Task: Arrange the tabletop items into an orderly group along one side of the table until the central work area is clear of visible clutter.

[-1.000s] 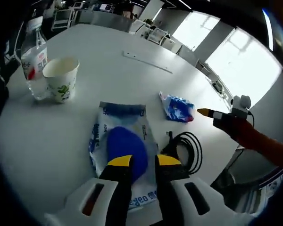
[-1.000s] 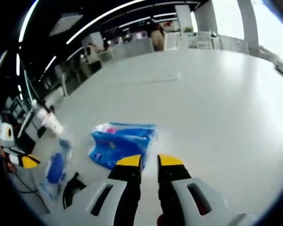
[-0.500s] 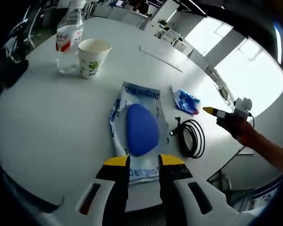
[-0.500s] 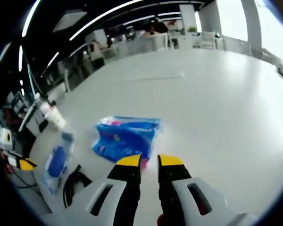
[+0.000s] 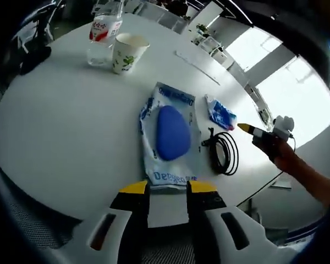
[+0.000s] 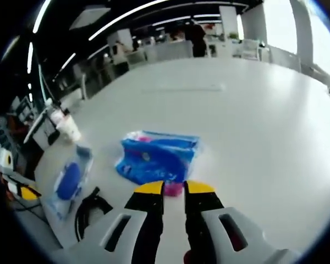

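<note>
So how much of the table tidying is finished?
Hardly any. The clear water bottle and white paper cup stand together. Neither gripper holds anything; the right gripper nears the blue tissue pack. The packaged blue mouse and black cable coil lie ungrouped.

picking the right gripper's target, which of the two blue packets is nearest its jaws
The crinkled blue tissue packet, just ahead of the right gripper; the mouse bag lies far left.

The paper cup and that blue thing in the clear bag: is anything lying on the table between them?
No. In the left gripper view, only bare white table separates the paper cup and the bagged blue item.
</note>
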Demonstrator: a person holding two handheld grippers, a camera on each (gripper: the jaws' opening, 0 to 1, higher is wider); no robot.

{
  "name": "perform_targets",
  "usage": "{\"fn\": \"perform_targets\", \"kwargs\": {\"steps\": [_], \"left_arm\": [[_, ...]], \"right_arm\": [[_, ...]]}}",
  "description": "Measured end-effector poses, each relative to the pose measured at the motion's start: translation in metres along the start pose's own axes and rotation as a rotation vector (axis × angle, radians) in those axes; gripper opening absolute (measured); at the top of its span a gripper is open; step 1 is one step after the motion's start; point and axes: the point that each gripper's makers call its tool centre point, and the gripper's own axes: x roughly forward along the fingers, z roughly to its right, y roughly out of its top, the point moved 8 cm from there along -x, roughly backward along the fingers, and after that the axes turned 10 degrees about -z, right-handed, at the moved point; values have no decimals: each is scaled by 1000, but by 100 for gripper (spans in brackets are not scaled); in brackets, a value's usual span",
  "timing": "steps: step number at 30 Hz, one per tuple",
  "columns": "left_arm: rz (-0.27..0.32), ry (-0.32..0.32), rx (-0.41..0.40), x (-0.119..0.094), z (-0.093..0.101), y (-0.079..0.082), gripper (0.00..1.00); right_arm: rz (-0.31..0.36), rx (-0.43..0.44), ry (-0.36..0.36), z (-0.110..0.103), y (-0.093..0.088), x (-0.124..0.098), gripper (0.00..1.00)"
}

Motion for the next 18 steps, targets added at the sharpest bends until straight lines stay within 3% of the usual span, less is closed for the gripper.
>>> {"fn": "perform_targets", "kwargs": {"steps": [6, 12, 18], "left_arm": [[-21, -2, -54, 5, -6, -12, 24], [-22, -18, -86, 9, -4, -13, 24], [-16, -34, -122, 16, -1, -12, 24]], "right_arm": [[-13, -42, 15, -14, 3, 4, 12], [-6, -57, 21, -23, 6, 6, 11], [-32, -130, 27, -33, 1, 6, 11]]}}
